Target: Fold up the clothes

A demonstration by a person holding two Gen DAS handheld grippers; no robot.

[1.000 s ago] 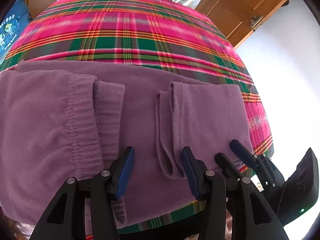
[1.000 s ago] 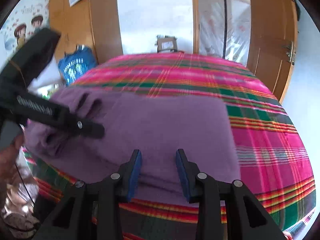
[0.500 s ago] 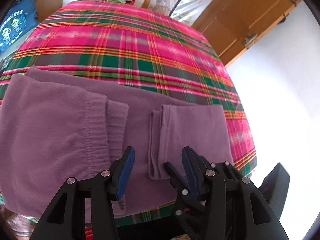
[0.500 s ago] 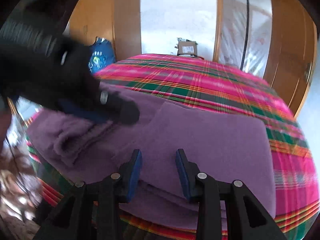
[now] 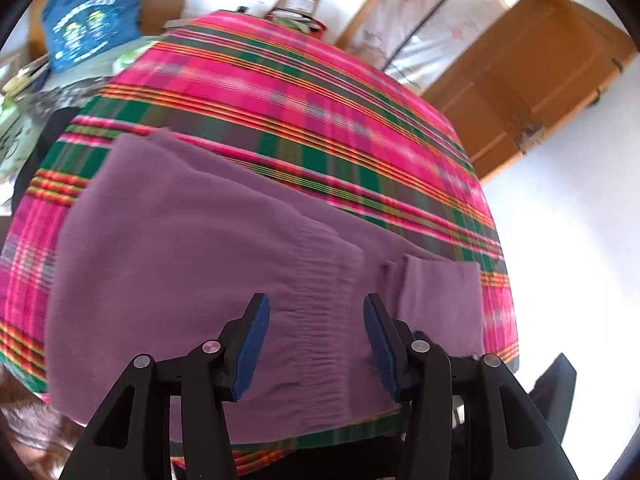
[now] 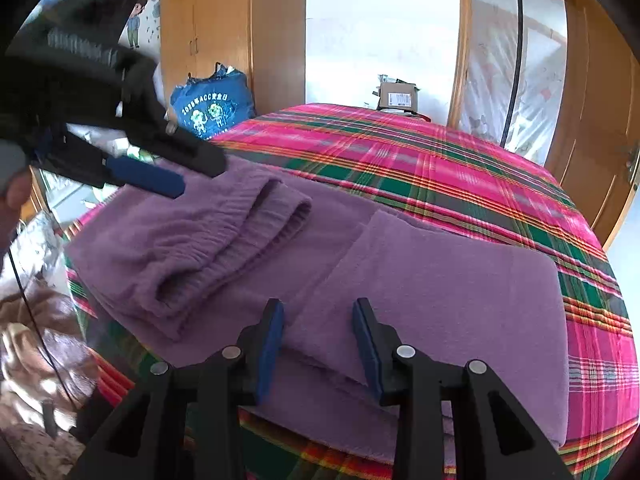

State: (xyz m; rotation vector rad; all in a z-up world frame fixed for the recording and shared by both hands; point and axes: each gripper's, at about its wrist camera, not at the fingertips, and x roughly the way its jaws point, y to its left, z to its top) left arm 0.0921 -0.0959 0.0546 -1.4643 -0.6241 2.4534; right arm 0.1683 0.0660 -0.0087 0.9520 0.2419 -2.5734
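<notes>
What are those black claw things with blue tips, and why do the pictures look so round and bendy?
Those claws are grabbers that a person holds, one in each hand. Each has a tiny wide-eyed camera looking along its two fingers, and that lens bends the picture round.

One picture comes from the left gripper. The other comes from the right gripper, and there you can also see the left one floating at the top left.

Both look at a bed with a pink and green checked blanket. On it lies a purple garment, partly folded, with a stretchy ribbed band on one folded-over part.

Right now both grabbers are open and holding nothing. Behind the bed are a blue bag and a cardboard box.
</notes>
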